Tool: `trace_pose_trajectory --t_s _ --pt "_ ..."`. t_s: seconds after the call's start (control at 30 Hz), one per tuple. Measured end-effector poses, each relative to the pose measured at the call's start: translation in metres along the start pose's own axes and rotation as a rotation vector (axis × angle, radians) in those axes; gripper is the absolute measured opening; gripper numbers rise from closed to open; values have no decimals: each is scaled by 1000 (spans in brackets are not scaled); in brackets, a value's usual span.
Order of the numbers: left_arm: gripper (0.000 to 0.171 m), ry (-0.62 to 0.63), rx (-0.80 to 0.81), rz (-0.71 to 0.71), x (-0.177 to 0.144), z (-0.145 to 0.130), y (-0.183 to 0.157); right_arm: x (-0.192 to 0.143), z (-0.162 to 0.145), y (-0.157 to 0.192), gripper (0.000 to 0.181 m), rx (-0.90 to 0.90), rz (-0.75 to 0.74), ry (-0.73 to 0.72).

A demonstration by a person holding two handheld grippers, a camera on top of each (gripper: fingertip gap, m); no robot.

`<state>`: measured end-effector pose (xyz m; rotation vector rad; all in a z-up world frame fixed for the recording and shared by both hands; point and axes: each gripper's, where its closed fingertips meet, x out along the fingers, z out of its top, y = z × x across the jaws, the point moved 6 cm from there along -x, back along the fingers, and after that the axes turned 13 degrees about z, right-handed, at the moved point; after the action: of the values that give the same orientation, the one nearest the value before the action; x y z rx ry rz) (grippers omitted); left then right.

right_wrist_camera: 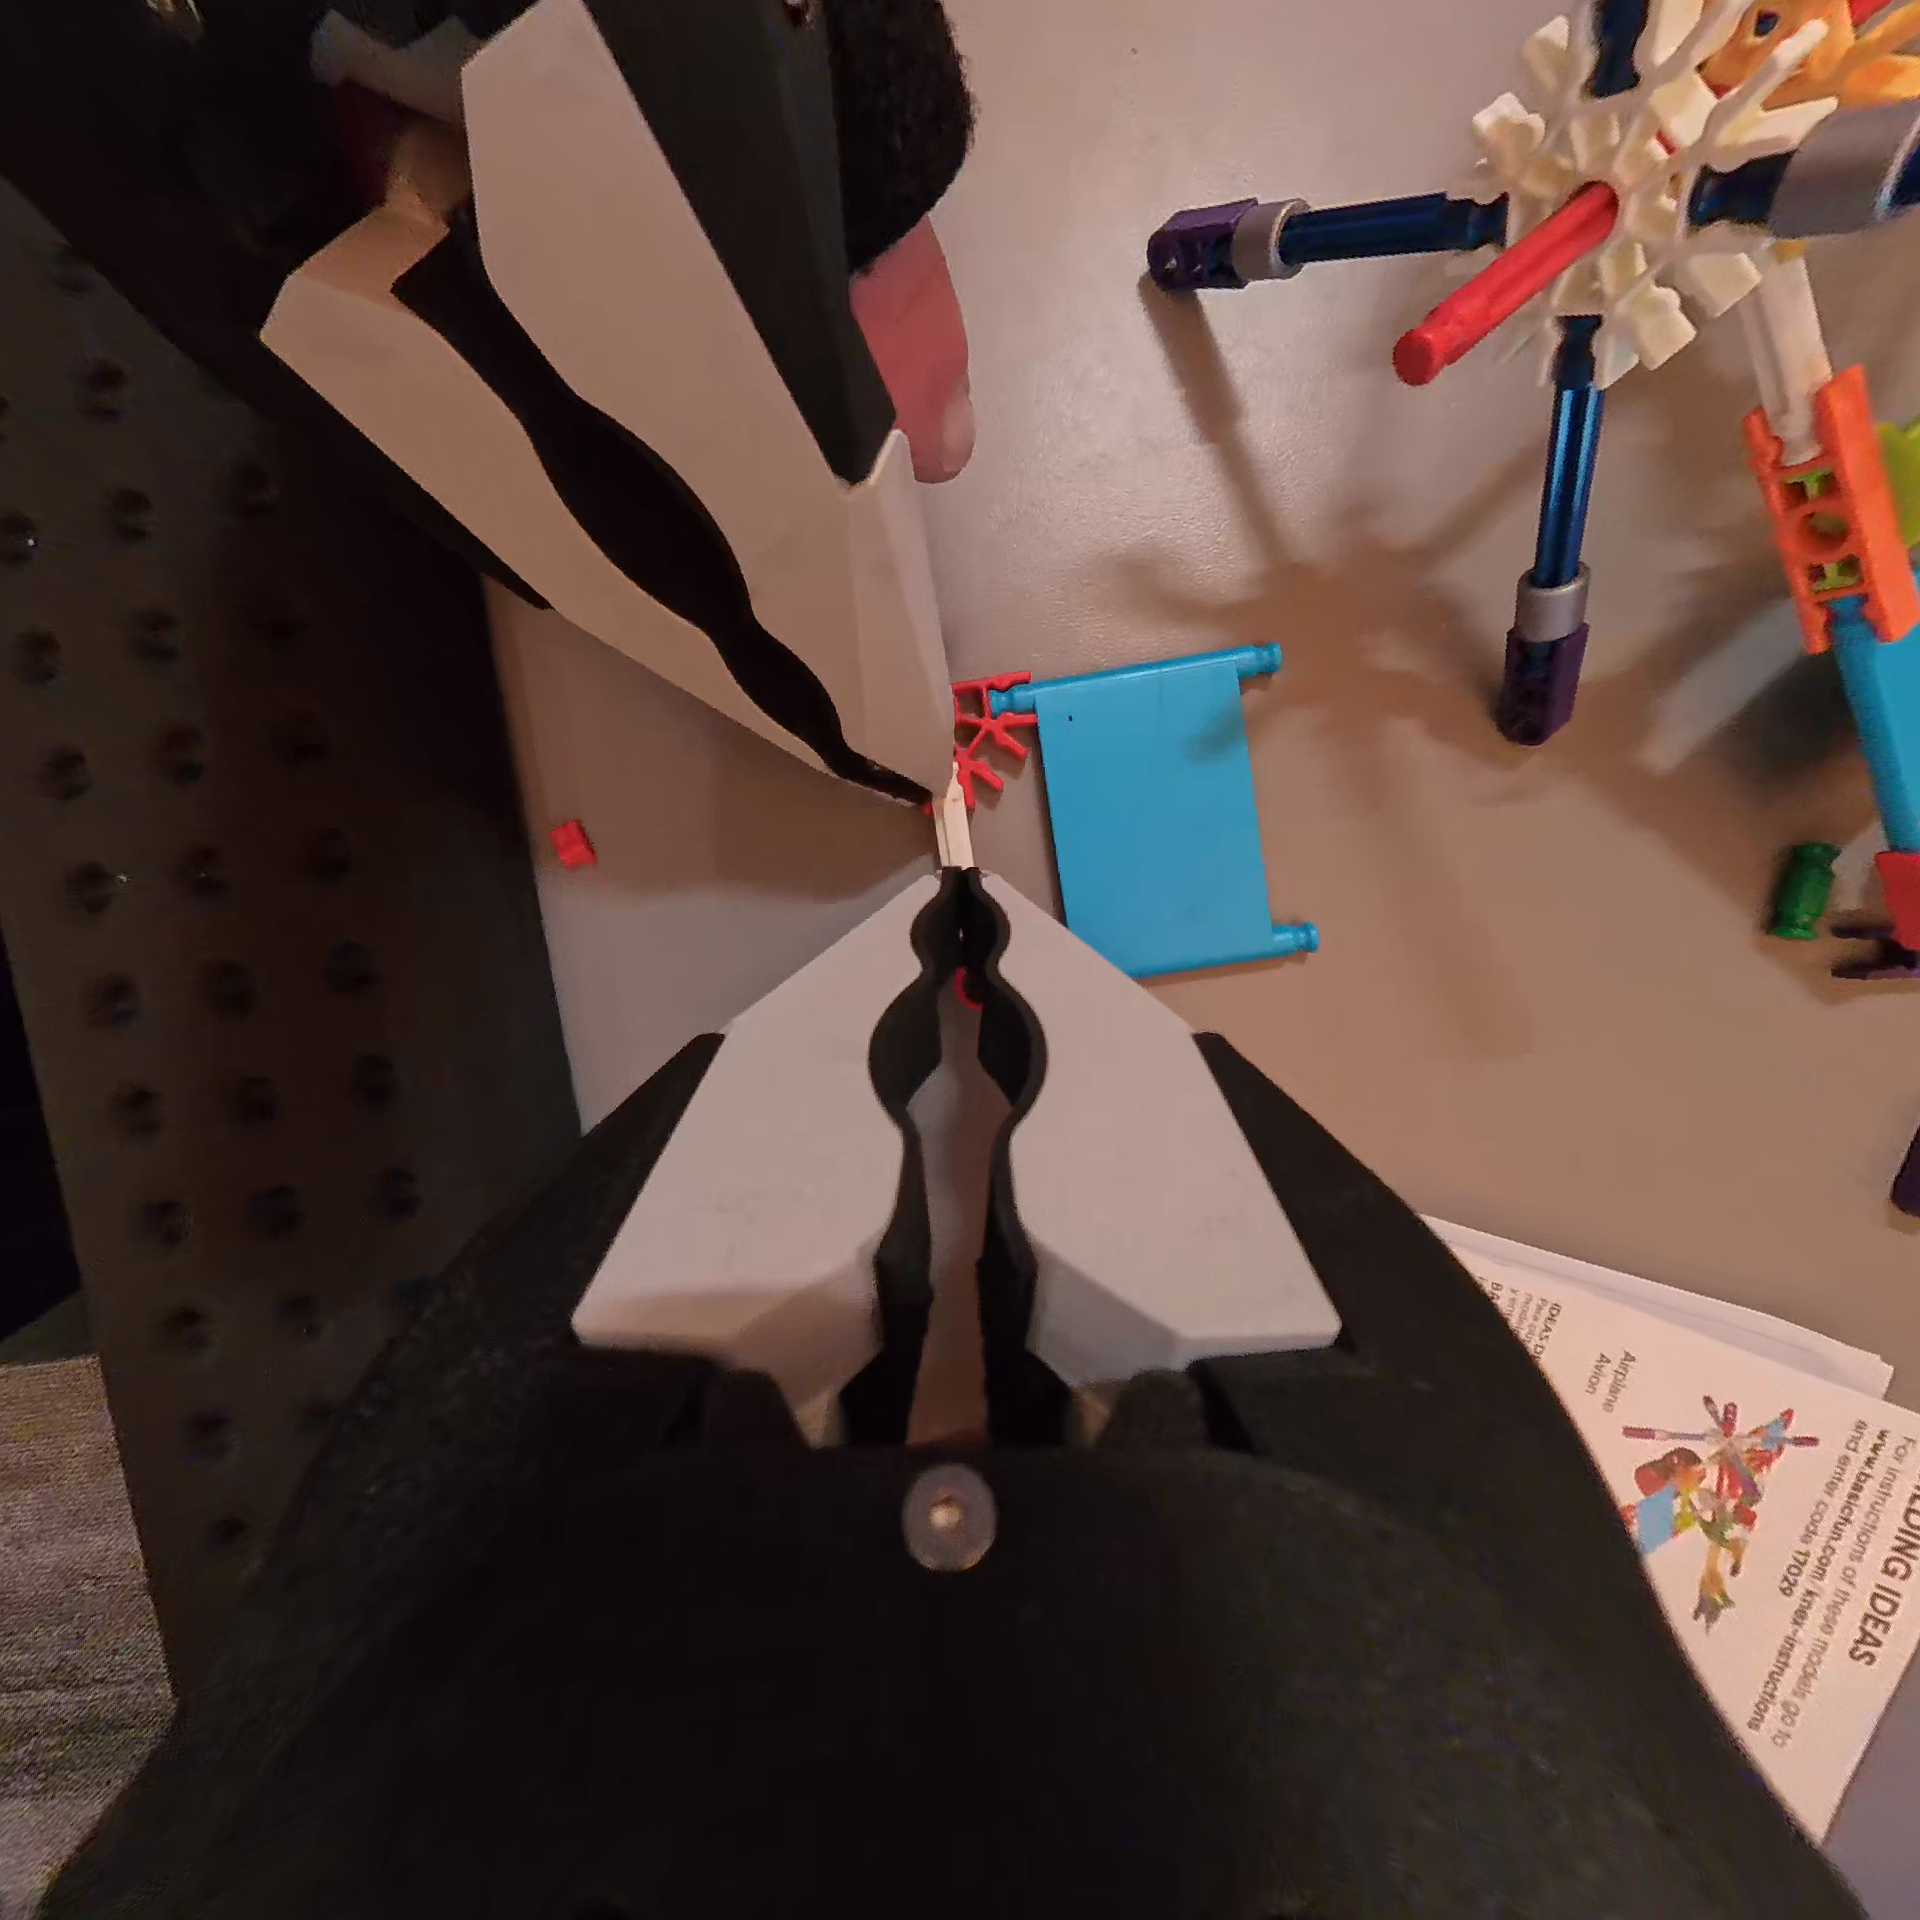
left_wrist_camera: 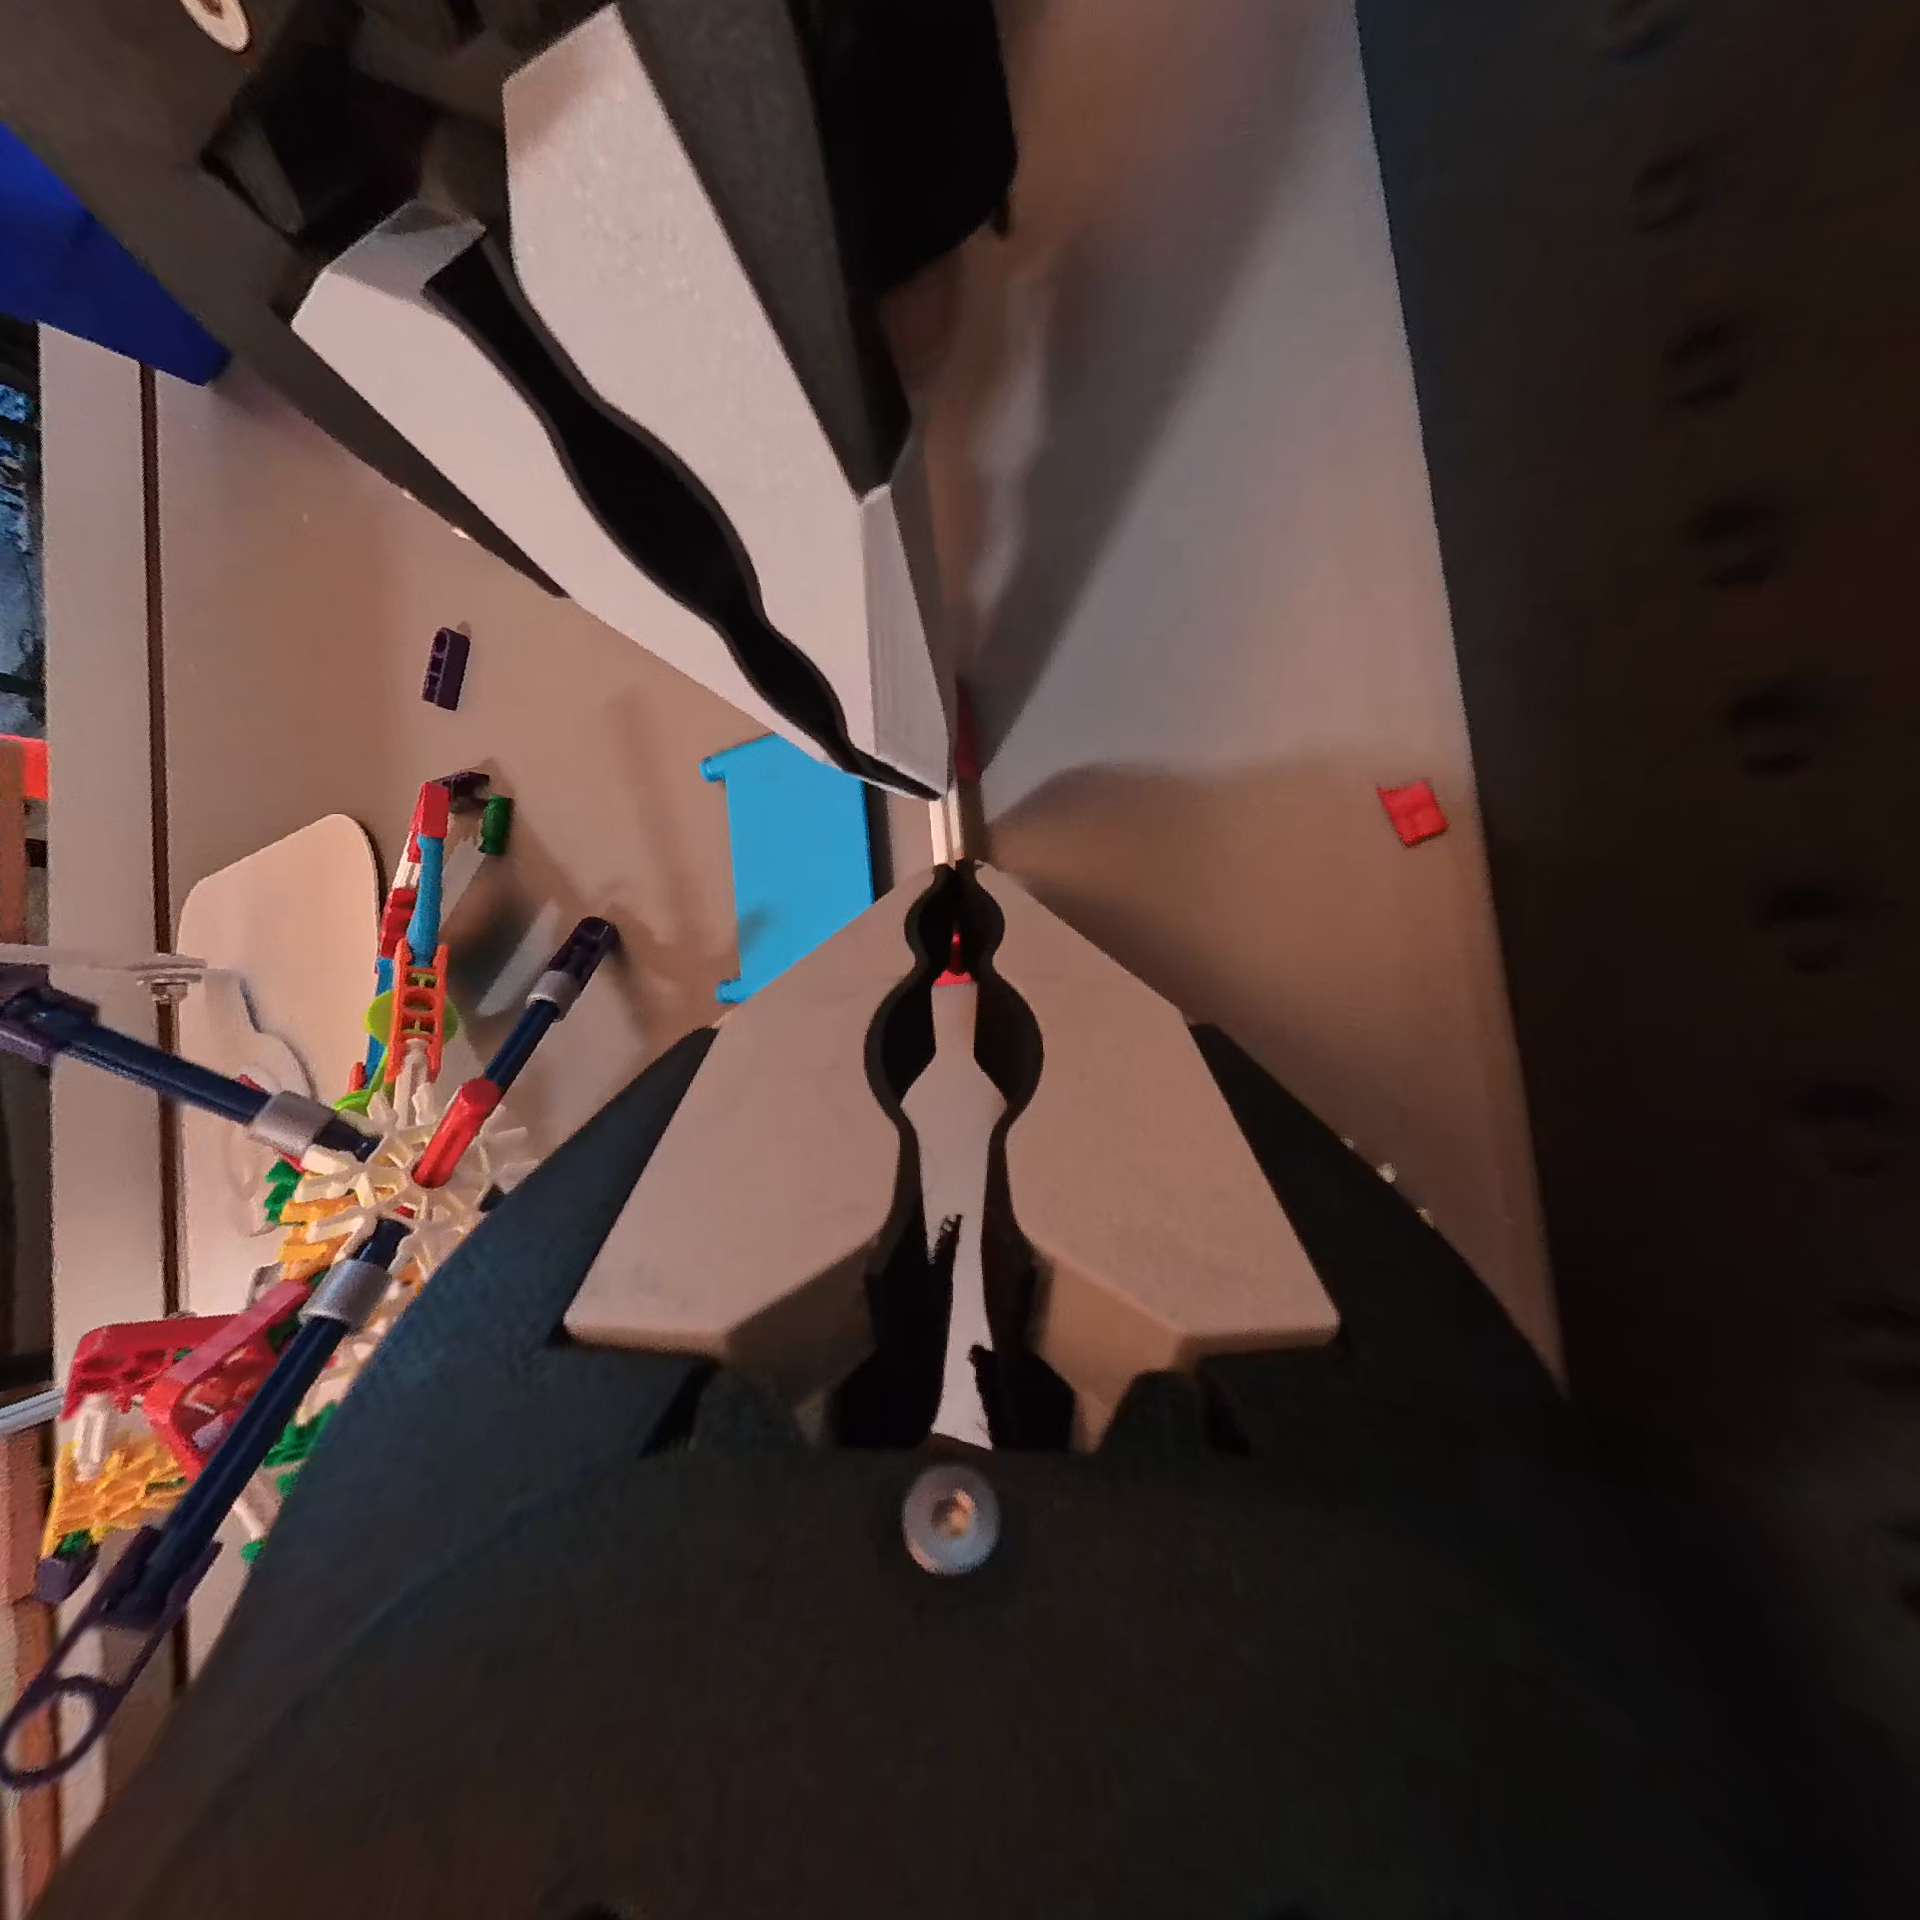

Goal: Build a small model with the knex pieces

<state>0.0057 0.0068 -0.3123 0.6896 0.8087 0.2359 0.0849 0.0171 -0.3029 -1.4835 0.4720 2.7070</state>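
My left gripper (left_wrist_camera: 956, 883) and my right gripper (right_wrist_camera: 958, 881) meet tip to tip just above the beige table (right_wrist_camera: 1351, 1039). A short white rod (right_wrist_camera: 954, 831) spans the small gap between them. The right gripper is shut on the near end of the rod. The left gripper (right_wrist_camera: 920, 795) comes in from the upper left in the right wrist view, shut where a red snowflake connector (right_wrist_camera: 982, 743) meets the rod's far end. In the left wrist view a red part (left_wrist_camera: 954, 956) shows between the left jaws. The connector touches a blue flat panel (right_wrist_camera: 1153, 810) lying on the table.
A colourful rod-and-connector model (right_wrist_camera: 1621, 208) stands on the table past the panel. A small red piece (right_wrist_camera: 569, 842), a green piece (right_wrist_camera: 1803, 891) and a purple piece (left_wrist_camera: 447, 667) lie loose. A printed sheet (right_wrist_camera: 1714, 1558) lies nearby. A dark perforated board (right_wrist_camera: 208, 727) borders the table. The grippers are tip to tip, or close to it. The small red piece (right_wrist_camera: 569, 842) sits 7 cm or so from the ends of my left fingers. Look for it in the left wrist view (left_wrist_camera: 1410, 814) too.
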Motion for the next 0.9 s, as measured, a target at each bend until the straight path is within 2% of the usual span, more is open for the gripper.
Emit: trace_pose_trajectory --t_s 0.2,0.27,0.33,0.37,0.4,0.5,0.57,0.77,0.9 --pt "0 21 25 0 -1 2 0 1 -2 -2 0 29 33 -13" --pt "0 -2 -51 -42 0 -1 2 1 -2 -3 0 41 34 -18" --pt "0 9 23 5 -2 1 -2 1 -2 -3 0 56 45 -15" --pt "0 22 44 -21 -3 2 -6 2 -1 -4 0 59 44 -8" --pt "0 7 -16 -73 -2 7 -13 3 1 -4 0 58 38 -2" --pt "0 -18 23 -30 1 11 -16 6 8 -3 0 47 30 21" --pt "0 -14 -19 -70 -3 8 -15 5 7 -4 0 62 46 8" --pt "0 -41 -119 -32 -24 -6 20 -16 8 0 0 43 17 -134" --pt "0 -51 -111 -20 -23 -6 24 -37 5 -7 0 37 -46 -148"
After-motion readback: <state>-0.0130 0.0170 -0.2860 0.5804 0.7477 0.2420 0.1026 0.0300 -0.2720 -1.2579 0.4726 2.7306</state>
